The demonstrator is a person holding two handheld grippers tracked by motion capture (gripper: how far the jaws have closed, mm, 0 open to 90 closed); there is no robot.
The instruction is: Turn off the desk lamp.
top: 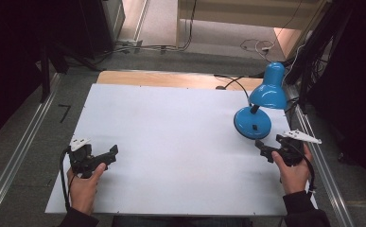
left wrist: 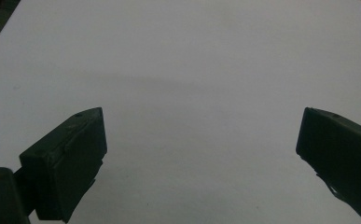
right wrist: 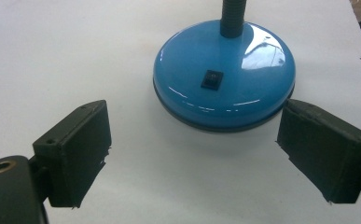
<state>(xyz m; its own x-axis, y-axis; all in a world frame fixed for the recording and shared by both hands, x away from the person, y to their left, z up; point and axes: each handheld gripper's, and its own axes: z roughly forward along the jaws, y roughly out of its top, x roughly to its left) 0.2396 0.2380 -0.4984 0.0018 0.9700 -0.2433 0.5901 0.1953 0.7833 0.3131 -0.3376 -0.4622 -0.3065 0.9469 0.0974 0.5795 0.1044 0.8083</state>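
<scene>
Lamp (top: 261,101) sits at the far right of the white table (top: 171,137), round blue base (top: 252,122) flat on the surface, shade (top: 269,89) hanging over the back right edge of it, pointing down

Right gripper (top: 267,152) is the near one: just this side of the base, jaws aimed forward and slightly left at it. In the right gripper view the base (right wrist: 225,88) is dead ahead, centred between the jaws, a small gap of bare table between, not touching. Jaws spread wide, roughly as wide as the base, nothing held

Black rocker switch (right wrist: 210,79) is on top of the base, on the side facing the gripper, in front of the neck (right wrist: 232,16). So the line from gripper to switch runs straight ahead and a bit up; no sideways correction looks needed

Left gripper (top: 108,155) is well apart, at the near left of the table, jaws wide open and empty; its own view has just bare table (left wrist: 183,70) ahead

My read: this one is for the right hand. Base is round, so no preferred grip axis; the neck rises behind the switch, so approach from the near side stays clear of it
</scene>
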